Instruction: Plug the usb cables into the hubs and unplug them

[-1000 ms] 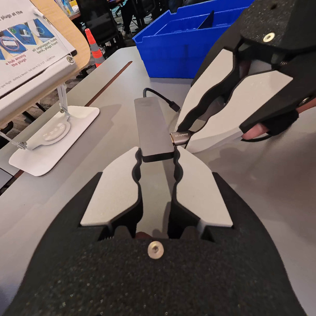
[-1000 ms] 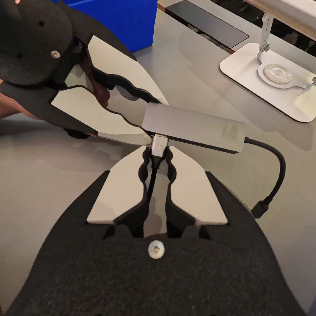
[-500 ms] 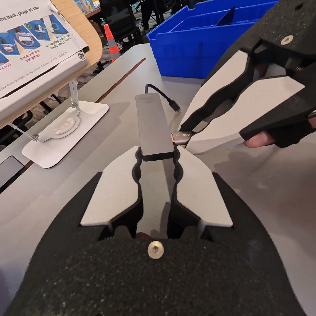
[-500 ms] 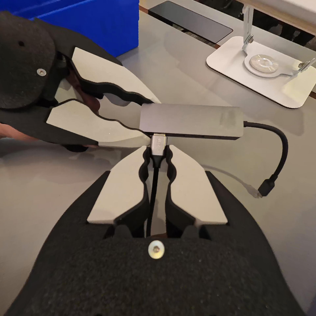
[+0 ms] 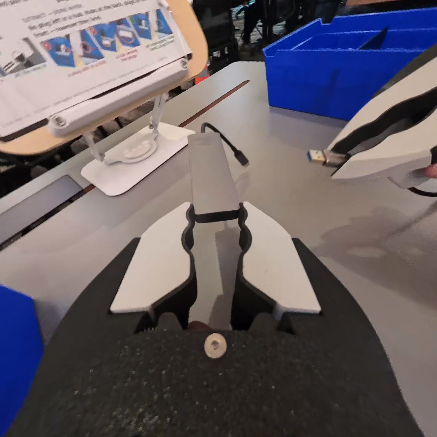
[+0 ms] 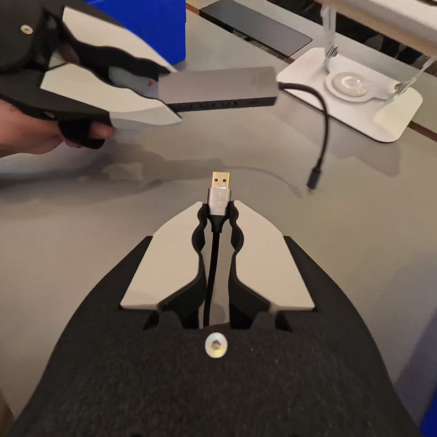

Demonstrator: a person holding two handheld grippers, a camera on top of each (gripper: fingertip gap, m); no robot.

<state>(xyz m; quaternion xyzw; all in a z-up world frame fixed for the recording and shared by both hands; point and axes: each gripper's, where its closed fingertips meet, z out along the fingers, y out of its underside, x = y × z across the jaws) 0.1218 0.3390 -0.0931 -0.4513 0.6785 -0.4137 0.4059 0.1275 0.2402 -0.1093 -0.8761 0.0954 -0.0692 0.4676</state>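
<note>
A slim grey USB hub [image 5: 211, 172] is held by its near end in my shut left gripper [image 5: 216, 210]. The hub's short black tail cable [image 5: 227, 144] hangs free with its small plug [image 5: 241, 159]. My right gripper [image 6: 218, 205] is shut on a silver USB plug [image 6: 218, 191] with a black cable; its gold tip is bare. The plug is apart from the hub [image 6: 217, 85] and points at the hub's port side. In the left wrist view the right gripper [image 5: 331, 160] and the plug [image 5: 318, 157] are to the right of the hub. The left gripper [image 6: 173, 94] shows in the right wrist view.
A blue bin [image 5: 343, 71] stands at the back right of the grey table [image 5: 295, 236]. A white stand [image 5: 137, 160] holding an instruction sheet [image 5: 94, 47] is at the back left. A dark flat panel [image 6: 255, 30] lies behind. Another blue object [image 5: 14, 354] is near left.
The USB plug was in the hub's side port; now it is out. My right gripper has drawn back with the plug, leaving a gap. The left gripper still holds the hub.
</note>
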